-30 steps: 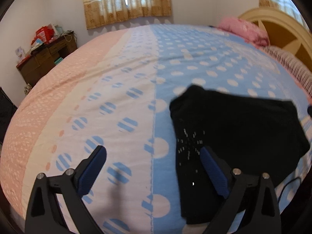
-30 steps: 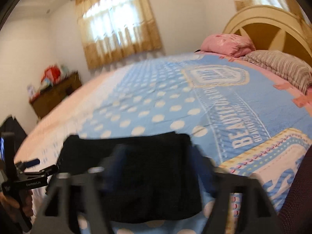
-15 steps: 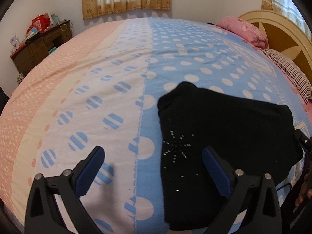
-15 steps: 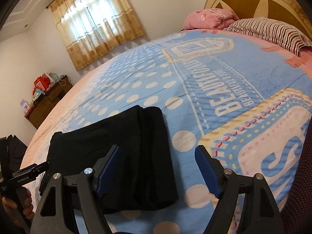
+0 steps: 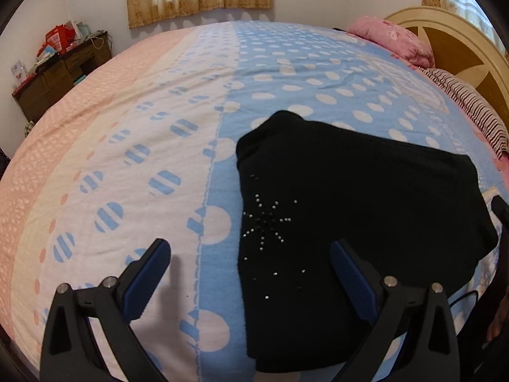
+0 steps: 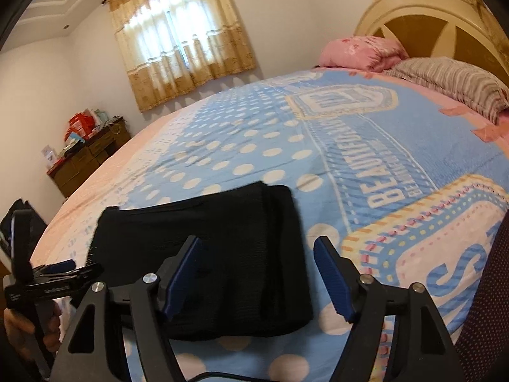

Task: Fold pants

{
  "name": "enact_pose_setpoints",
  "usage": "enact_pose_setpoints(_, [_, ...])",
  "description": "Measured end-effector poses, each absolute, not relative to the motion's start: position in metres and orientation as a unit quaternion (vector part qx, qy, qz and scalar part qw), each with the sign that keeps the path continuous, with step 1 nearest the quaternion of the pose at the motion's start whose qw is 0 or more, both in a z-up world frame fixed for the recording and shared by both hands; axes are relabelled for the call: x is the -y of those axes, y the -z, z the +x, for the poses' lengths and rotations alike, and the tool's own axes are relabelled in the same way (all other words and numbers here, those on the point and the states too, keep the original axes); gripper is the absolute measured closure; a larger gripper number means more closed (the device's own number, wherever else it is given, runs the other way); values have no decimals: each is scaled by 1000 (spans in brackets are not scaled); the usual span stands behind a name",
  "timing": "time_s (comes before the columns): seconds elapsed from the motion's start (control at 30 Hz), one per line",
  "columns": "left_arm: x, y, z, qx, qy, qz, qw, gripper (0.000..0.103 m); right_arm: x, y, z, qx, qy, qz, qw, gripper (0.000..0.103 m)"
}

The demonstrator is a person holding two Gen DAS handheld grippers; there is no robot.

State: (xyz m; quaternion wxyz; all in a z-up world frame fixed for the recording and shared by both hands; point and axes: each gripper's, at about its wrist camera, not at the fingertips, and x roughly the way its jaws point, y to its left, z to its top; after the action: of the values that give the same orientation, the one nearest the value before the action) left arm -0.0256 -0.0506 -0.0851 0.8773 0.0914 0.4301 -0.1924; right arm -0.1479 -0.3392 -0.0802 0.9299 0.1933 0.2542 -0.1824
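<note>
Both hand-held grippers hang above the near edge of the bed (image 5: 133, 102) with nothing between their pads: the left hand-held gripper (image 5: 251, 264) is spread wide, one pad over the quilt and the other over the cloth, and the right hand-held gripper (image 6: 257, 273) is likewise spread, though less widely, straddling the right edge of the bundle. Neither touches fabric, which suits a moment of checking the work, I judge, not gripping it.

Largest in view is the bed itself, covered by a quilt (image 6: 366, 146) in pink, cream and pale blue with white and striped dots and a printed crest with lettering. Its surface looks soft and slightly rumpled, so anything laid on it will sink a little and not slide.

On the blue part near the front edge lie the black pants (image 5: 350, 210), already doubled into a compact rectangle with stacked layers showing along the right side (image 6: 280, 254); a starburst of small rhinestones (image 5: 267, 219) faces up. The fold looks close to finished.

At the head end stand a cream and wood headboard (image 6: 423, 12), a pink pillow (image 6: 362, 51) and a striped pillow (image 6: 451, 79). A curtained window (image 6: 181, 41) lights the room, and a dark wooden dresser (image 5: 60, 76) piled with small items sits against the far wall.
</note>
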Motion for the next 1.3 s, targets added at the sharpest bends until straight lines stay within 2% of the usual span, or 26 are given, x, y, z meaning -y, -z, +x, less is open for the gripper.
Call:
enact_pose_setpoints(0.07, [50,85,-26,-430,191,93,878,1,331,75,-143,-257,161,183,935,76])
enact_pose_setpoints(0.1, [49,85,-26,-430,191,92,878,1,325,72,-136,-263,145,181,937,78])
enact_pose_setpoints(0.37, [32,82,-33,-431,171,93,881,1,264,51,-63,-280,0,140,950,78])
enact_pose_setpoints(0.53, [22,89,-33,-444,166,77,877,1,232,57,11,-326,-67,133,934,78])
enact_pose_setpoints(0.77, [23,97,-32,-456,161,72,872,0,192,85,87,-399,-72,72,911,78])
enact_pose_setpoints(1.0, [28,100,-34,-450,156,81,875,0,191,108,127,-435,-56,87,894,78])
enact_pose_setpoints(1.17, [29,99,-35,-453,166,69,873,0,200,98,113,-402,-64,115,906,78])
enact_pose_setpoints(1.23, [28,97,-35,-455,173,65,871,0,218,80,88,-346,-62,159,923,78])
enact_pose_setpoints(1.3, [27,92,-34,-452,178,67,872,0,238,65,60,-304,-47,184,934,73])
